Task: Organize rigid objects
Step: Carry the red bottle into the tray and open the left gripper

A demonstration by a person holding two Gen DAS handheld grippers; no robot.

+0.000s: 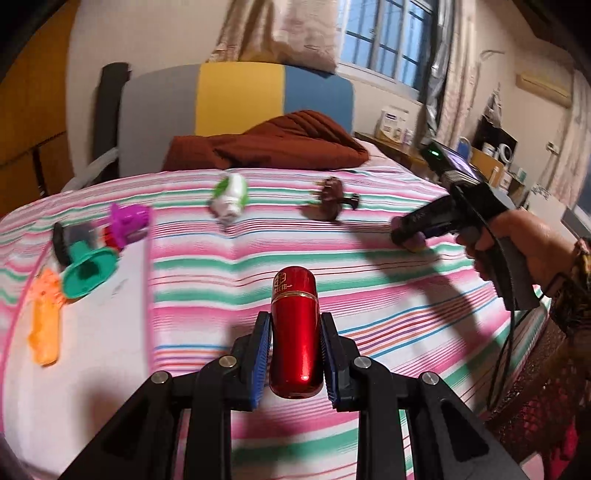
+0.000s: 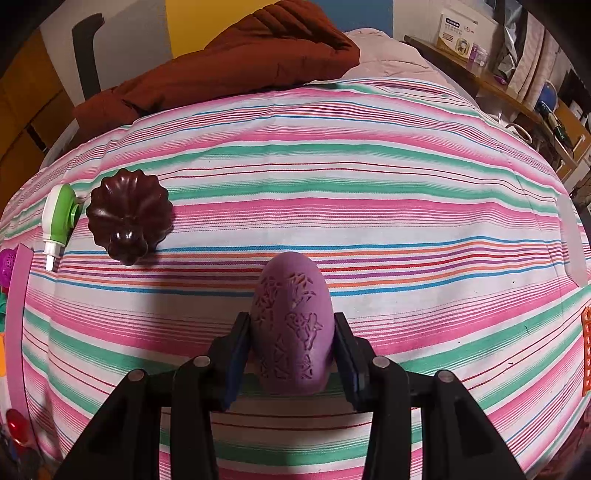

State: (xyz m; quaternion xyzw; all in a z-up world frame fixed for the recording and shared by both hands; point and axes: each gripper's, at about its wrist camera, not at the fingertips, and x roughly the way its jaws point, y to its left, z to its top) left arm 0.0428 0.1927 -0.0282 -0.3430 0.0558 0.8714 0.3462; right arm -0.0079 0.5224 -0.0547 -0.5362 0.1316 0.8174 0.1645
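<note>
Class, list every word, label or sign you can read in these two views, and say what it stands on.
Red capsule in the left gripper: gold emblem and lettering, too blurred to read.
White box on the shelf: printed label, too small to read.
Purple egg in the right gripper: carved pictures only, no words.

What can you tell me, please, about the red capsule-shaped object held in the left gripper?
The red capsule is a glossy, metallic-looking cylinder with rounded ends. A thin gold band splits it into a shorter far section, which bears a gold printed emblem, and a longer near section; the near end shows a small dark hole. It lies lengthwise along the left gripper, pointing away from the camera, clamped on both sides by the blue pads. It is carried above the striped bedsheet, with only the pads touching it.
</note>
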